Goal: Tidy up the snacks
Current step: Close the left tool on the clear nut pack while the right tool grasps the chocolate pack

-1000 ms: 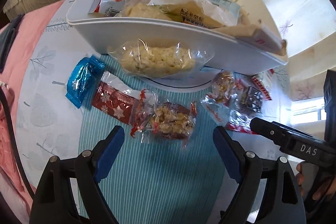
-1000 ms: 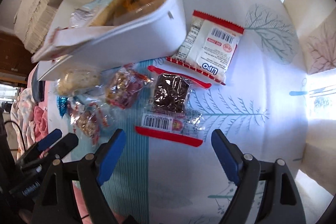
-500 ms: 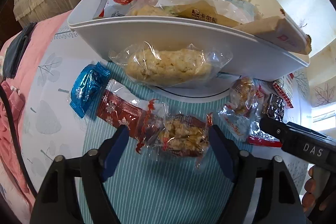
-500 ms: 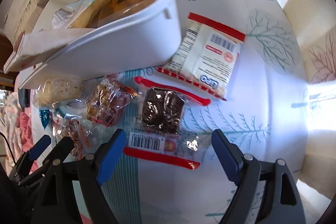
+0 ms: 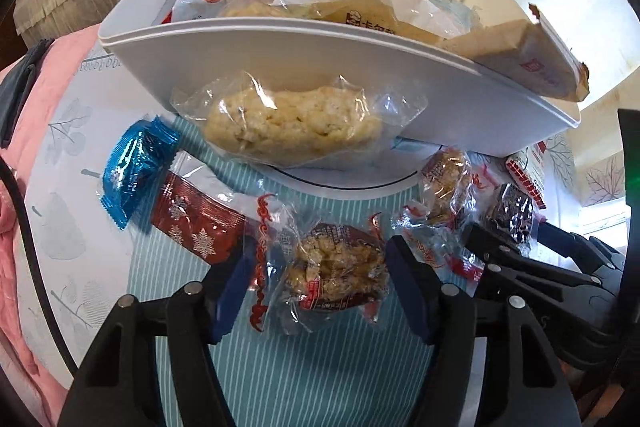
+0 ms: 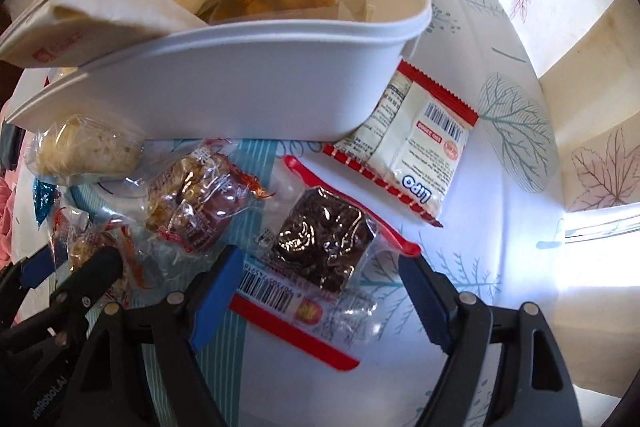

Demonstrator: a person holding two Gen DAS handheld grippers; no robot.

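My left claw [image 5: 320, 277] is closing around the clear, red-printed packet of golden crunchy clusters [image 5: 334, 267] on the striped desk [image 5: 280, 379], pads not yet pressing. I should centre on the bulge, not the crinkly ends. My right claw [image 6: 320, 291], also closing, straddles the dark brownie packet with red edges [image 6: 324, 247] without touching. Only the right view shows the white Lipo packet [image 6: 420, 151] beside the white plastic bin [image 6: 240, 83].

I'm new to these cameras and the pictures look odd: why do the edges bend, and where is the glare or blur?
Both views are fisheye, so the white bin bows and the corners go black. Left wrist view: even light, sharp except the slightly smeared blue pad, with highlights on the clear rice-cake wrapper. Right wrist view: window light at the right washes out the tablecloth; the dark brownie pack glints.
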